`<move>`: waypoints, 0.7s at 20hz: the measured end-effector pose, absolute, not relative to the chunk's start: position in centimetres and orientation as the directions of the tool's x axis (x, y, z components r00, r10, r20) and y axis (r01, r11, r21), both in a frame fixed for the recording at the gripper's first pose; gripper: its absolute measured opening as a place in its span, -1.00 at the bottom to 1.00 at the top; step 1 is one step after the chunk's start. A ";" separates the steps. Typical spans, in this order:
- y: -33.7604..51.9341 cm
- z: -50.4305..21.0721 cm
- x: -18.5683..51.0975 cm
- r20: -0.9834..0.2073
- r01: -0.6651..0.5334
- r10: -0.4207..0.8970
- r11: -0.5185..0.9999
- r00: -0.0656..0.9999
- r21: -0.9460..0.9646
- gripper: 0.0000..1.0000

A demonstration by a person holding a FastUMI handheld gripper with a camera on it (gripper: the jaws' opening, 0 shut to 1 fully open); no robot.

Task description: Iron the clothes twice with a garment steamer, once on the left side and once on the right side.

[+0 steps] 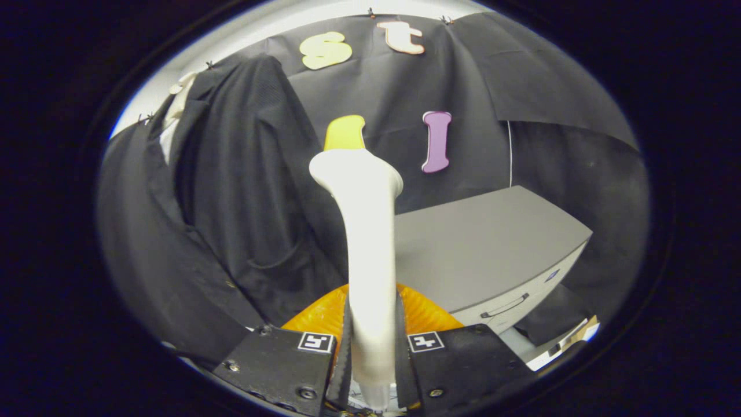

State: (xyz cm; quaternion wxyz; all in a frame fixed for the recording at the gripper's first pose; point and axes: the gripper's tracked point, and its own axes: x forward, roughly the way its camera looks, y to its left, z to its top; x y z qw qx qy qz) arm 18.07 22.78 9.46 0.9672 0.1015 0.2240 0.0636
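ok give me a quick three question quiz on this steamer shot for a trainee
1. True or false: the gripper has its jaws shut on the white steamer.
2. The dark jacket hangs where, seen from the steamer? A) beside it, on the side away from the cabinet B) on top of the grey cabinet C) between the jaws
3. Fill in: the part low behind the steamer's handle, just ahead of the jaws, is coloured ____.

Key: 1 true; 2 A; 3 orange
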 end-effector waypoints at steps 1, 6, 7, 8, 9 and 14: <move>23.2 10.1 17.3 -0.396 -0.075 0.160 0.972 0.904 0.221 -0.33; 25.0 14.6 14.5 -0.258 -0.066 0.117 0.978 0.959 0.199 -0.33; 25.4 16.1 14.5 -0.217 -0.072 0.112 0.980 0.970 0.184 -0.33; 26.1 17.6 14.6 -0.179 -0.084 0.114 0.982 0.977 0.167 -0.33; 26.9 18.8 14.5 -0.143 -0.104 0.127 0.982 0.982 0.158 -0.33; 31.4 23.5 16.2 0.019 -0.179 0.178 0.974 0.984 0.136 -0.33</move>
